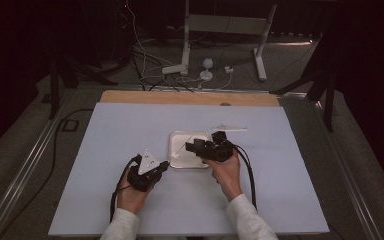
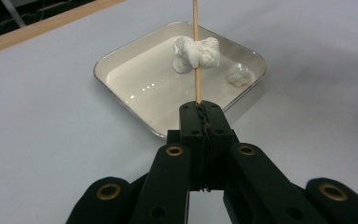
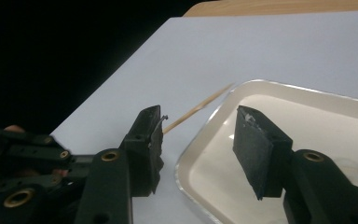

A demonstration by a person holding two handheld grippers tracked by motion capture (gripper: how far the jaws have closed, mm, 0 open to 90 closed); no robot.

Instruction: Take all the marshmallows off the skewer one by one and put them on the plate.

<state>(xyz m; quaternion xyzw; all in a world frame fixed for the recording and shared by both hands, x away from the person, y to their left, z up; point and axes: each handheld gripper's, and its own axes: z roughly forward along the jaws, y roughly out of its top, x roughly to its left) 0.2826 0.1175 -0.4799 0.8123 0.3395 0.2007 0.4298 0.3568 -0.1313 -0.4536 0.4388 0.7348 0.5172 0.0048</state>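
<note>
Looking from the high view, we list a white tray (image 1: 176, 150) mid-worktop (image 1: 105, 150), with the left hand-held gripper (image 1: 161, 166) at its near-left corner and the right hand-held gripper (image 1: 192, 147) over it. From the left gripper view we record jaws clamped on a wooden skewer (image 2: 196, 70) that spears a white marshmallow (image 2: 206, 52) above the tray (image 2: 135, 91); a smaller white lump (image 2: 238, 74) lies inside. From the right gripper view we note jaws apart with nothing between them, one over the tray (image 3: 307, 121), and the skewer (image 3: 198, 108) just beyond.

One tray (image 2: 121, 70), one skewer (image 2: 196, 28), two white lumps (image 2: 196, 53), and two tools (image 1: 167, 164).
</note>
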